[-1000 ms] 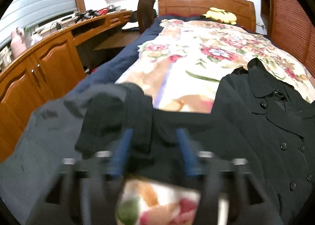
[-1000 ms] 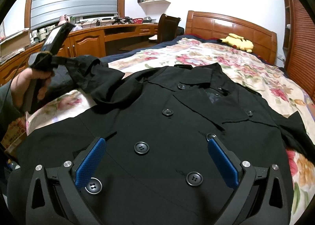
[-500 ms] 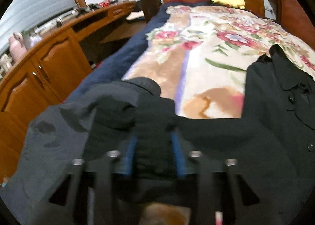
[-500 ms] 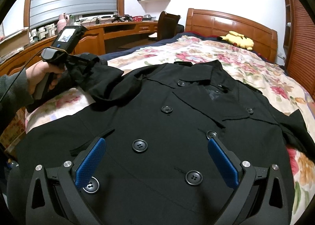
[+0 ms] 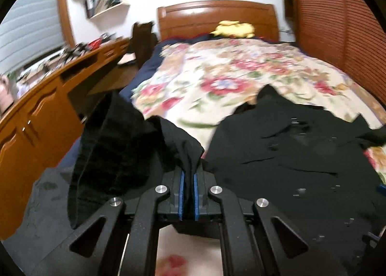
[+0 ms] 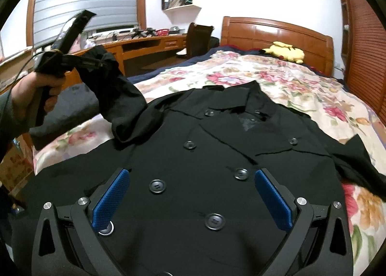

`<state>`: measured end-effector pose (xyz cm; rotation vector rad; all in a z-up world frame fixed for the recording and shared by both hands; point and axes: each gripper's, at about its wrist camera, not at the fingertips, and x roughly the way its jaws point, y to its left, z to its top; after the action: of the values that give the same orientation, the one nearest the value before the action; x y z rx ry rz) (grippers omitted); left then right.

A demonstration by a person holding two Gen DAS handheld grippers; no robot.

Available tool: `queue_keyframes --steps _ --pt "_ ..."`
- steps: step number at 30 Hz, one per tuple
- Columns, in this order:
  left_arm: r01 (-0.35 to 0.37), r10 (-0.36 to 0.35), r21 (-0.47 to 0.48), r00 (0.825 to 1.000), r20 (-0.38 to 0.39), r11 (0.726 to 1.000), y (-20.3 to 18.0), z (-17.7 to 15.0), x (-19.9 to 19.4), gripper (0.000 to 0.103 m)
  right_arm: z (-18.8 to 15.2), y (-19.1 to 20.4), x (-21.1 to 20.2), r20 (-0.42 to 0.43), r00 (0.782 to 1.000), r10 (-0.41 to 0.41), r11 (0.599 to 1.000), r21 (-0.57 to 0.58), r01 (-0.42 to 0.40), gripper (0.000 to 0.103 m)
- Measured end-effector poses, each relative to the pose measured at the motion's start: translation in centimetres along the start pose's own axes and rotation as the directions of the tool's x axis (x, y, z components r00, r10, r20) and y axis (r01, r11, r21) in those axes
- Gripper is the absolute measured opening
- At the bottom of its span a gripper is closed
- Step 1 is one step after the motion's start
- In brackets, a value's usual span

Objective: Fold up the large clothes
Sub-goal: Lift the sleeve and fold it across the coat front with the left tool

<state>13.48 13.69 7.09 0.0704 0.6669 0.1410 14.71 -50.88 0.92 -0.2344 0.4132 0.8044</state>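
A black double-breasted coat (image 6: pixel 217 155) lies face up on the floral bedspread (image 6: pixel 277 75), buttons showing. My left gripper (image 5: pixel 189 177) is shut on the coat's left sleeve (image 5: pixel 115 145) and holds it lifted above the bed; in the right wrist view the gripper (image 6: pixel 96 62) and sleeve (image 6: pixel 115 92) show at upper left. The coat body also shows in the left wrist view (image 5: pixel 289 155). My right gripper (image 6: pixel 193 194) is open and empty, hovering just above the coat's lower front. The coat's other sleeve (image 6: pixel 357 162) lies out to the right.
A wooden desk with cabinets (image 5: pixel 48 107) runs along the bed's left side, with a chair (image 6: pixel 200 39) at its end. A wooden headboard (image 6: pixel 277 34) and a yellow plush toy (image 6: pixel 287 52) are at the far end. A slatted wooden wardrobe (image 5: pixel 337 34) stands on the right.
My left gripper has closed on the coat's sleeve and raised it up off the bed and inward toward the coat body. My right gripper has stayed open over the coat front.
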Motion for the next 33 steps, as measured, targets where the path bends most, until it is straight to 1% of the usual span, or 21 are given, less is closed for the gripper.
queue_keyframes --steps 4,7,11,13,15,19,21,22,23,25,27,28,29,31,33 --pt "0.070 -0.071 0.047 0.997 0.032 0.996 -3.7 0.0 -2.2 0.006 -0.6 -0.6 -1.3 0.010 0.999 -0.036 0.999 0.008 0.036 0.103" --pt "0.132 -0.136 0.091 0.990 0.047 0.987 -6.8 -0.2 -3.9 0.007 -0.9 -1.0 -2.2 0.015 0.998 -0.063 0.998 0.011 0.062 0.103" --pt "0.190 -0.200 0.134 0.978 0.066 0.973 -9.8 -0.5 -5.9 0.007 -1.3 -1.6 -3.0 0.015 0.995 -0.100 0.995 0.029 0.099 0.103" --pt "0.205 -0.217 0.147 0.974 0.071 0.968 -10.7 -0.8 -6.6 0.007 -1.3 -1.8 -3.2 0.011 0.994 -0.112 0.993 0.039 0.111 0.103" --pt "0.235 -0.247 0.155 0.966 0.070 0.960 -11.5 -1.4 -7.1 0.007 -1.3 -1.8 -3.4 0.008 0.992 -0.125 0.991 0.047 0.125 0.103" --pt "0.248 -0.266 0.189 0.961 0.073 0.950 -12.6 -2.6 -8.2 0.007 -1.1 -1.9 -3.3 0.003 0.991 -0.135 0.989 0.065 0.134 0.103" --pt "0.258 -0.275 0.199 0.959 0.066 0.946 -12.9 -3.2 -8.6 0.013 -0.9 -1.7 -3.1 0.000 0.991 -0.137 0.988 0.067 0.137 0.103" --pt "0.265 -0.282 0.201 0.957 0.061 0.943 -12.9 -3.4 -8.7 0.022 -0.9 -1.5 -3.1 -0.001 0.990 -0.138 0.988 0.067 0.138 0.103" --pt "0.273 -0.289 0.199 0.956 0.056 0.941 -12.9 -3.7 -8.9 0.034 -0.9 -1.3 -3.1 -0.001 0.990 -0.139 0.988 0.065 0.139 0.103" --pt "0.306 -0.320 0.183 0.946 0.050 0.934 -12.5 -4.6 -9.5 0.045 -0.9 -0.9 -3.2 -0.001 0.990 -0.140 0.988 0.059 0.140 0.103" --pt "0.319 -0.332 0.184 0.942 0.044 0.930 -12.3 -5.2 -9.9 0.050 -1.1 -0.9 -3.4 0.000 0.990 -0.141 0.988 0.056 0.141 0.103" --pt "0.323 -0.337 0.189 0.940 0.044 0.927 -12.2 -5.6 -10.3 0.058 -1.1 -0.8 -3.4 0.000 0.990 -0.140 0.989 0.056 0.140 0.103" --pt "0.331 -0.345 0.191 0.938 0.045 0.924 -12.2 -5.9 -10.6 0.070 -1.1 -0.8 -3.5 0.000 0.990 -0.139 0.989 0.056 0.139 0.103" --pt "0.360 -0.375 0.185 0.926 0.050 0.914 -11.8 -6.8 -11.7 0.082 -1.1 -1.1 -3.5 0.001 0.991 -0.137 0.989 0.056 0.137 0.103" --pt "0.367 -0.384 0.193 0.922 0.058 0.910 -11.5 -7.2 -12.6 0.082 -1.0 -1.1 -3.5 0.003 0.991 -0.136 0.989 0.060 0.136 0.103"
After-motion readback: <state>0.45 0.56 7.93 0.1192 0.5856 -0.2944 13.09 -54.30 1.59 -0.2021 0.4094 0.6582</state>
